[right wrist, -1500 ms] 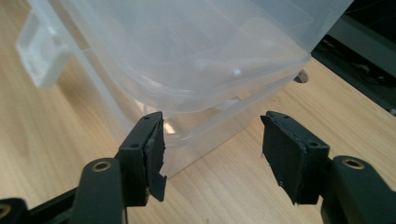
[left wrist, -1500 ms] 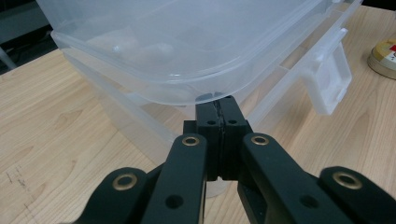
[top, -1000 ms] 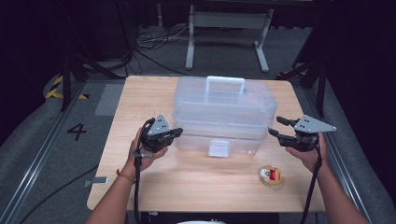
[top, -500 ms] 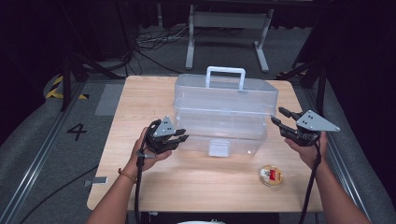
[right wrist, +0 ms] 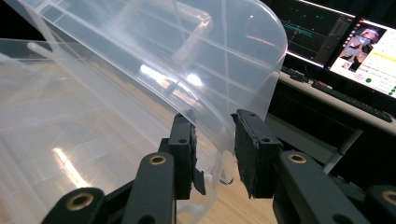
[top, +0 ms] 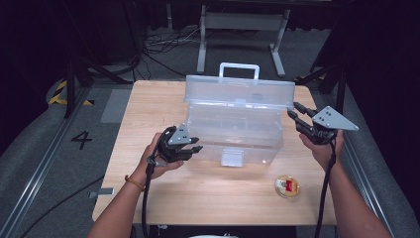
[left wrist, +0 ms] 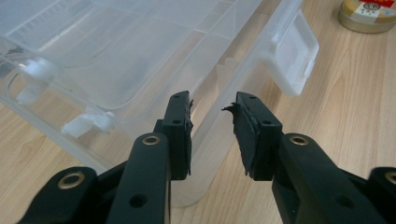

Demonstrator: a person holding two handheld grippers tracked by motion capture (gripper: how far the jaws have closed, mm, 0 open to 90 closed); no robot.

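Clear plastic box [top: 233, 130] lengthwise across table, lid upright, handle up

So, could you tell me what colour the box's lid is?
Clear, colourless plastic lid; the right gripper view shows it best.

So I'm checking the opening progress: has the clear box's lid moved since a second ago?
Yes. The lid has swung up and back; its handle now stands past the table's far edge, while the base stays put.
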